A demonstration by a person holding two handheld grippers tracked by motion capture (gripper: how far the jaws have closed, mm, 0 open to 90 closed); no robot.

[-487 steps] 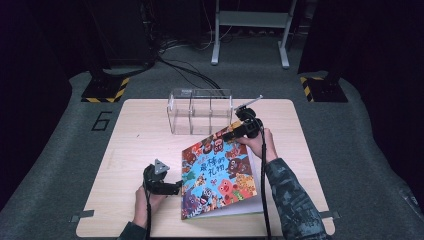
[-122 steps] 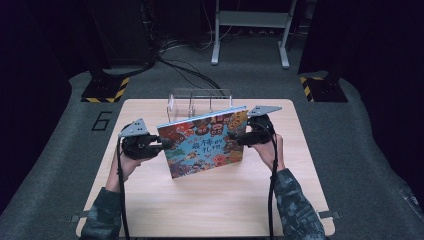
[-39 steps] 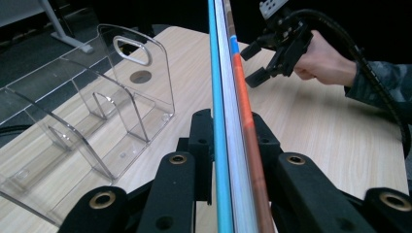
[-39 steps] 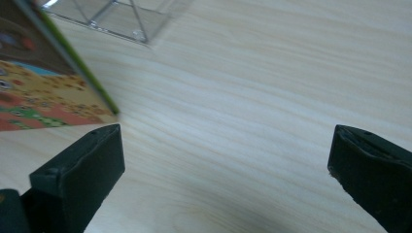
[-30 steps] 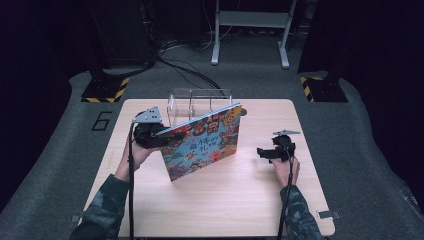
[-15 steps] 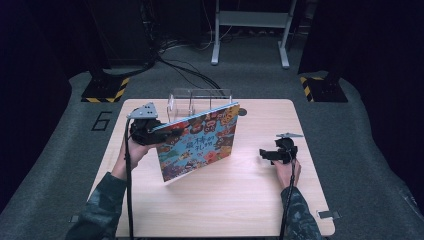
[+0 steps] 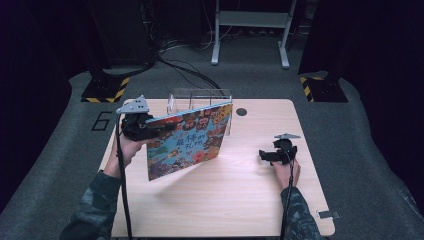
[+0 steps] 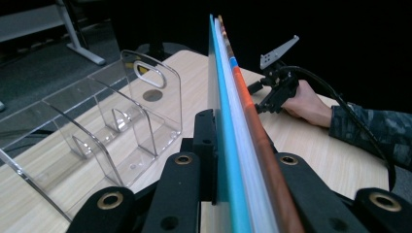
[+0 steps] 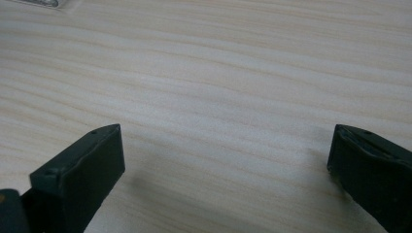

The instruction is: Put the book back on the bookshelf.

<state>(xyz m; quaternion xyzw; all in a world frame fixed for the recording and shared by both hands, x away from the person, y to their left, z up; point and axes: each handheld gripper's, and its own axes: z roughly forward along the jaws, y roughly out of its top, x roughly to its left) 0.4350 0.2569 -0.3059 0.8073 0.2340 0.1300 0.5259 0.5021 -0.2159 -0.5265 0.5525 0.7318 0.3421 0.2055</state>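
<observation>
1. The book (image 7: 190, 140) hangs in the left tongs (image 7: 167, 126), clamped at its upper left corner; in the left gripper view the two jaws press on either side of its thin edge (image 8: 228, 145).
2. It is up off the worktop (image 7: 250, 200), tilted, cover toward the camera, its lower corner just above the wood. Its upper right corner overlaps the clear rack (image 7: 200, 97) that stands at the far edge.
3. The right tongs (image 7: 264, 155) are well apart from the book, at the right side of the worktop. Their jaws stand wide with nothing between them; the right gripper view shows bare wood (image 9: 218, 97) in the gap.
4. The left hand (image 7: 127, 147) holds its gripper raised, jaws pointing right toward the book, forearm coming up from the lower left.
5. The right hand (image 7: 286, 170) rests low by the worktop, gripper pointing left.
6. The book hides part of the rack's front. The cover's print is too small to read. Both sleeves are cut off at the bottom edge.
</observation>
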